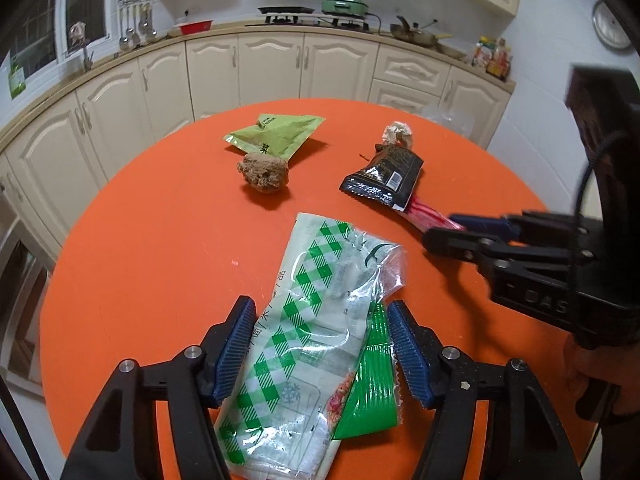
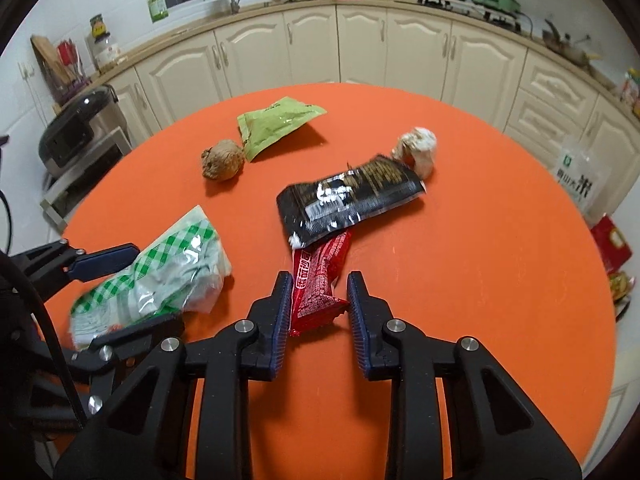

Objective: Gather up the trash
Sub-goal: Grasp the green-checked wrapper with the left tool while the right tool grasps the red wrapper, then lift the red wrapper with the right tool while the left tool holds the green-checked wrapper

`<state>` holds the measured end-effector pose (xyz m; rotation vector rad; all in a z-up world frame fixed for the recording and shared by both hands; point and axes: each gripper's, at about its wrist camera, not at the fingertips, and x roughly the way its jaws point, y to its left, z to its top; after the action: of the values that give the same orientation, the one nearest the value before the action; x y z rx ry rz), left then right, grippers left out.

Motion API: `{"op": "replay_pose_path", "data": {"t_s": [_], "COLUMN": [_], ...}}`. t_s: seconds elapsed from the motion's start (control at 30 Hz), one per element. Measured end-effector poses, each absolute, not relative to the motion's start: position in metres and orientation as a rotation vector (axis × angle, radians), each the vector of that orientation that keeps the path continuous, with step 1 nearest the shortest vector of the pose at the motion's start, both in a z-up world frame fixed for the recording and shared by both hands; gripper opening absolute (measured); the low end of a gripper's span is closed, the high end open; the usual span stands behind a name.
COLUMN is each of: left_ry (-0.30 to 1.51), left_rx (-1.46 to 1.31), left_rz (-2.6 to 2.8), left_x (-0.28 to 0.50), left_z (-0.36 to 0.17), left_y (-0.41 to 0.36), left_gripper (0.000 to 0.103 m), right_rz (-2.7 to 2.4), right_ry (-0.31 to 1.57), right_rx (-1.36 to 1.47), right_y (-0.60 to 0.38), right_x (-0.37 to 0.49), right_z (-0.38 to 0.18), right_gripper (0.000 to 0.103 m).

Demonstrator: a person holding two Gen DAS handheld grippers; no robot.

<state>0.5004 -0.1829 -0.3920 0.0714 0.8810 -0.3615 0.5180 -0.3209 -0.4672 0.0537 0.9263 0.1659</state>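
A clear bag with green checks (image 1: 308,320) lies at the near side of the round orange table (image 1: 160,240). My left gripper (image 1: 322,348) is shut on it, one blue pad against each side. The same gripper (image 2: 158,286) shows at the left of the right wrist view, clamped on the bag (image 2: 160,276). My right gripper (image 2: 320,316) is shut on the near end of a red wrapper (image 2: 320,280), whose far end is tucked under a black packet (image 2: 348,200). Seen from the left wrist, the right gripper (image 1: 440,227) holds that red wrapper (image 1: 428,216).
Further back on the table lie a light green pouch (image 1: 276,136), a brown lump (image 1: 262,174) and a crumpled white paper ball (image 1: 398,134). Cream cabinets (image 1: 272,68) curve behind. A black cooker (image 2: 76,128) stands to the left, and a printed sack (image 2: 576,176) to the right.
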Motion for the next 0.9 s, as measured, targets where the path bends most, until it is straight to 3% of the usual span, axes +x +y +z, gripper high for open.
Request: {"op": "replay_pose_path", "data": {"t_s": [0.53, 0.67, 0.73, 0.83, 0.9], "left_ry": [0.82, 0.821, 0.823, 0.821, 0.816], "left_rx": [0.013, 0.015, 0.01, 0.005, 0.003], "left_rz": [-0.339, -0.339, -0.334, -0.322, -0.317], "left_x": [0.434, 0.414, 0.409, 0.401, 0.398], "left_z": [-0.39, -0.388, -0.388, -0.384, -0.381], "left_y": [-0.19, -0.197, -0.199, -0.204, -0.205], "left_gripper": [0.062, 0.062, 0.062, 0.062, 0.062], "right_rz": [0.175, 0.16, 0.149, 0.156, 0.128], "right_ry": [0.89, 0.955, 0.97, 0.964, 0.954], "right_rx": [0.166, 0.123, 0.108, 0.095, 0.046], "right_y": [-0.353, -0.349, -0.348, -0.342, -0.338], "right_x": [0.442, 0.433, 0.434, 0.439, 0.444], "right_z": [-0.446, -0.463, -0.467, -0.468, -0.469], "right_gripper": [0.025, 0.032, 0.053, 0.055, 0.046]}}
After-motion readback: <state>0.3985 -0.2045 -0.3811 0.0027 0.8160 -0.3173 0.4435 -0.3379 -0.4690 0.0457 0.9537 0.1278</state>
